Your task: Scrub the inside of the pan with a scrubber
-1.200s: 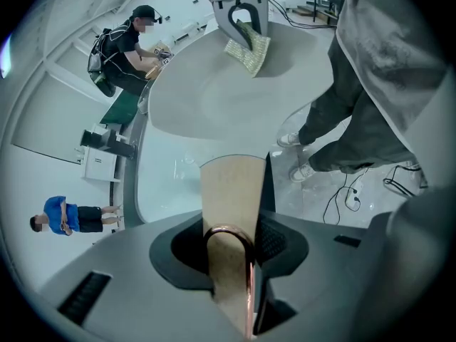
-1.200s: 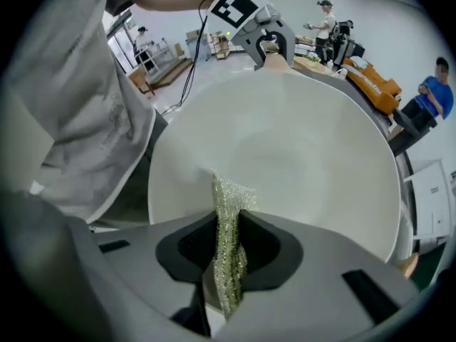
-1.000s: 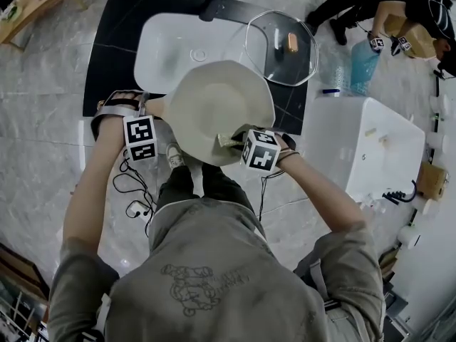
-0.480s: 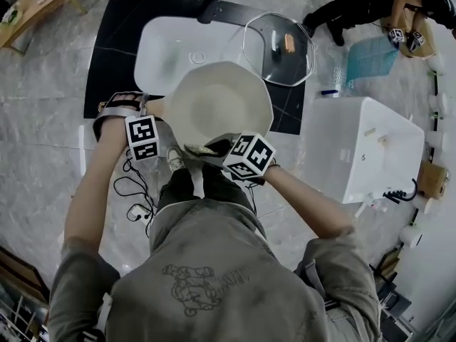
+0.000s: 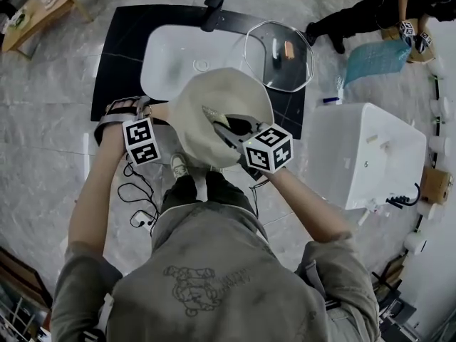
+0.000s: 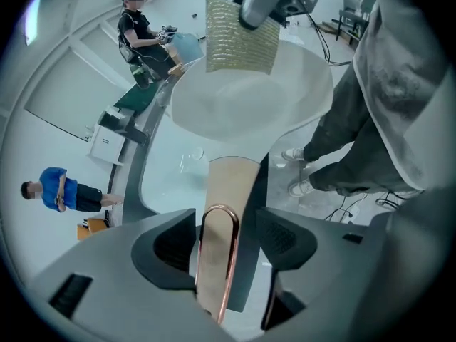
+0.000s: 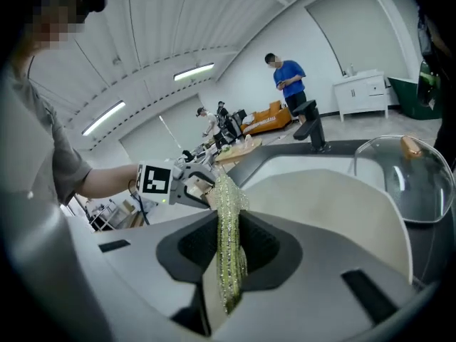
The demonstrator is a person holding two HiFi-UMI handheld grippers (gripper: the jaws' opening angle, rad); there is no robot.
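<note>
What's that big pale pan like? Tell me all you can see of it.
The pan is wide, shallow and cream, with a faceted rim. Its tan, wood-look handle ends in a copper loop and lies between the opening jaws of the left tool. It tilts above the near edge of the white sink. The green scrubber, clamped in the right tool, appears to touch its inside.

In the head view, the right gripper (image 5: pixel 219 123) and its marker cube cover the near rim of the pan (image 5: pixel 194 109). A person (image 5: pixel 356 13) at upper right is cropped by the top edge. In the right gripper view, the lower end of the scrubber (image 7: pixel 229 248) vanishes between the jaws, and the right edge cuts the glass lid (image 7: pixel 399 173).
</note>
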